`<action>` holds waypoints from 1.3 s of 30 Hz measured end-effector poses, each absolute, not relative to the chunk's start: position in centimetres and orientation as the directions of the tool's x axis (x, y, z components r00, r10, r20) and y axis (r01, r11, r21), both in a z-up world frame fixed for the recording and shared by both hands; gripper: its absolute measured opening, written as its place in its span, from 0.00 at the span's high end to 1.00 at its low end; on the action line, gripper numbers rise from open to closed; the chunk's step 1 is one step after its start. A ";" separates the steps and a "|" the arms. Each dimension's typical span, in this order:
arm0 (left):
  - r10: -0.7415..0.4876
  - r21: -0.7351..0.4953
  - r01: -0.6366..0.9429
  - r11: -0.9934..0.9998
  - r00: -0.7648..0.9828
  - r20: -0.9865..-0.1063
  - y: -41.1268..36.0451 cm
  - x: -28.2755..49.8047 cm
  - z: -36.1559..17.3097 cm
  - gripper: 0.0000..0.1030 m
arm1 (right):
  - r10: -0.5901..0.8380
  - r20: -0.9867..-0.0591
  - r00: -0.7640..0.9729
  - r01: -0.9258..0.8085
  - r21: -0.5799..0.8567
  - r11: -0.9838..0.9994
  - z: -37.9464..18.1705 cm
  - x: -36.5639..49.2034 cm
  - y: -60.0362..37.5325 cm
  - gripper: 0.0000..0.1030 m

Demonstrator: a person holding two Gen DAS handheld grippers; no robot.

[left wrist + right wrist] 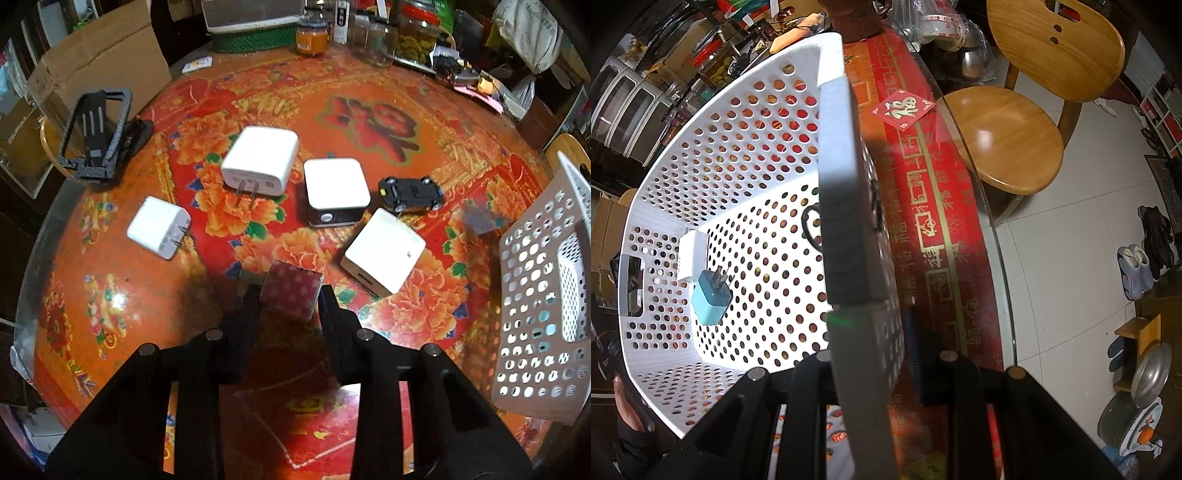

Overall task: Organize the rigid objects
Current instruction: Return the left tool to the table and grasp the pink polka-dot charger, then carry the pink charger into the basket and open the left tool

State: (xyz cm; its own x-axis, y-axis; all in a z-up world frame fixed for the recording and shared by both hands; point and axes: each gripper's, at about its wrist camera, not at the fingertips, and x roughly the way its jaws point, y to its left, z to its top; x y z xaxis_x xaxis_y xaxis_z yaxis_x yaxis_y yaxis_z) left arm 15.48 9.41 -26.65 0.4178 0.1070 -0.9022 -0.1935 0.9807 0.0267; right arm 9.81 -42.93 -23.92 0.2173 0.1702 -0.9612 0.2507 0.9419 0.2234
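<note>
Near the table's (110, 314) front edge, in the left wrist view, a polka-dot block (291, 295) was clamped by the left gripper (290, 299), apparently for moving to the basket (535, 295) at the right edge. No long axis was evident; it was tilted. In the right wrist view, the basket rim was pinched by the right gripper (871, 347), apparently steadying it; a blue plug (711, 299) lay inside, prongs pointing away.

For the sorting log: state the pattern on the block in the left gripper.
Red with pale polka dots: the block, clearest in the left wrist view.
</note>
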 end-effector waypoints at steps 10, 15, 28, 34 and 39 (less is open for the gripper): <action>0.139 0.067 -0.158 0.985 0.509 -0.849 7.1 13.7 -20.5 0.71 | 0.172 -0.960 0.221 0.245 0.226 0.943 -23.9 10.1 -42.9 0.80; 0.134 0.077 -0.127 0.989 0.548 -0.826 4.5 13.5 -16.9 0.71 | 0.177 -0.958 0.226 0.244 0.232 0.942 -23.9 10.0 -43.0 0.80; 0.054 0.120 0.065 0.991 0.622 -0.781 -5.7 13.6 -11.8 0.71 | 0.194 -0.953 0.233 0.247 0.251 0.936 -23.9 9.9 -43.2 0.80; 0.010 0.150 0.182 0.972 0.604 -0.797 -11.0 14.3 -12.3 0.71 | 0.197 -0.952 0.236 0.250 0.255 0.934 -23.9 9.8 -43.2 0.80; -0.016 0.161 0.268 0.950 0.556 -0.831 -15.0 15.3 -14.5 0.71 | 0.200 -0.950 0.240 0.253 0.260 0.932 -23.9 9.8 -43.1 0.80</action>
